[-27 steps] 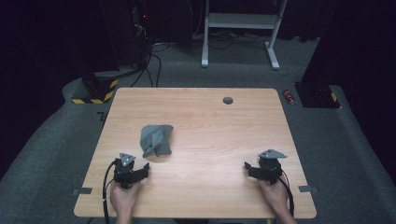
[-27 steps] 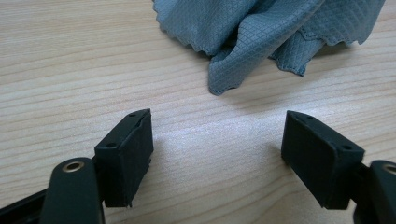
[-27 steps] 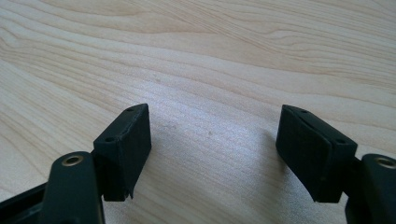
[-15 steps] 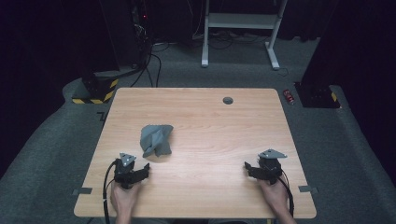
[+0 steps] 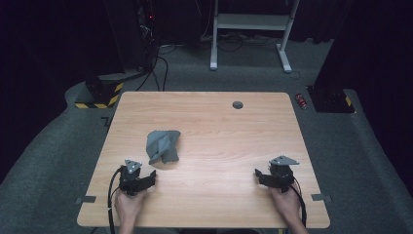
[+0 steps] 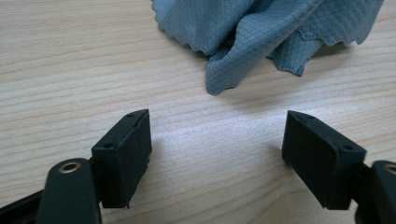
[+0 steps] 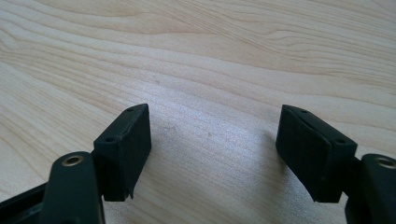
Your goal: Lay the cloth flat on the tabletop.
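A crumpled grey-blue cloth (image 5: 163, 145) lies left of centre on the wooden table (image 5: 219, 136). My left gripper (image 5: 146, 179) rests near the front left edge, just short of the cloth. In the left gripper view the cloth (image 6: 261, 32) lies ahead of the jaws, and my left gripper (image 6: 217, 156) is open with nothing between them. My right gripper (image 5: 261, 176) rests near the front right edge. In the right gripper view my right gripper (image 7: 212, 154) is open over bare wood.
A small dark round grommet (image 5: 237, 105) sits near the table's far edge. A white metal frame (image 5: 251, 29), cables and a yellow-black striped base (image 5: 100, 95) stand on the grey carpet beyond the table.
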`<state>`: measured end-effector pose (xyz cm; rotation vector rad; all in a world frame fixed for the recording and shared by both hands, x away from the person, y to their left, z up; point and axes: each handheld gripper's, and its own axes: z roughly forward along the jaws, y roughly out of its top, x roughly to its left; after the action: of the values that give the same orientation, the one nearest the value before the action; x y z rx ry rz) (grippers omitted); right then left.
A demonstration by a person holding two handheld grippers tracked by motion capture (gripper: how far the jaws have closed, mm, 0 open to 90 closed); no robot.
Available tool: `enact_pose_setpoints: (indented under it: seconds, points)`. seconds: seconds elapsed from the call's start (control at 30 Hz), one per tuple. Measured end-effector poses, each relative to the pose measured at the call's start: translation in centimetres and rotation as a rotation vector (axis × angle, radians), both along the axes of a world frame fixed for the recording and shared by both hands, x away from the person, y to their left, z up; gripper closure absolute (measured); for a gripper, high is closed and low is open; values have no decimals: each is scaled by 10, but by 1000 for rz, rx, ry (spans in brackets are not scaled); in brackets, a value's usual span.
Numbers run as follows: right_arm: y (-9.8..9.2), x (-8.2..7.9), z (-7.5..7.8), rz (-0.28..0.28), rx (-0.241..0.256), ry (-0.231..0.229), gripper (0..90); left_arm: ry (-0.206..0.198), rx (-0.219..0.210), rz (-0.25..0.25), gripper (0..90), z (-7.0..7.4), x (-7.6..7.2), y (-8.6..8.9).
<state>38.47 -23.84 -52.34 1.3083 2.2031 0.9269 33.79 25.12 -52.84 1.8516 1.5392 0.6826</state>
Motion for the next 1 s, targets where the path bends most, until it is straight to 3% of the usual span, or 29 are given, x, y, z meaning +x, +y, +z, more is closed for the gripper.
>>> enact_pose_setpoints:
  seconds: [0.1, 0.4, 1.0]
  points:
    - [0, 0, 0, 0, 0, -1, 264, -2, 1, 0, 252, 0, 0, -1]
    - [0, 0, 0, 1, -1, -1, 264, -5, -54, -28, 262, 4, -3, 0]
    - [0, 0, 0, 0, 0, 0, 264, -61, -141, -94, 238, 26, 7, -14]
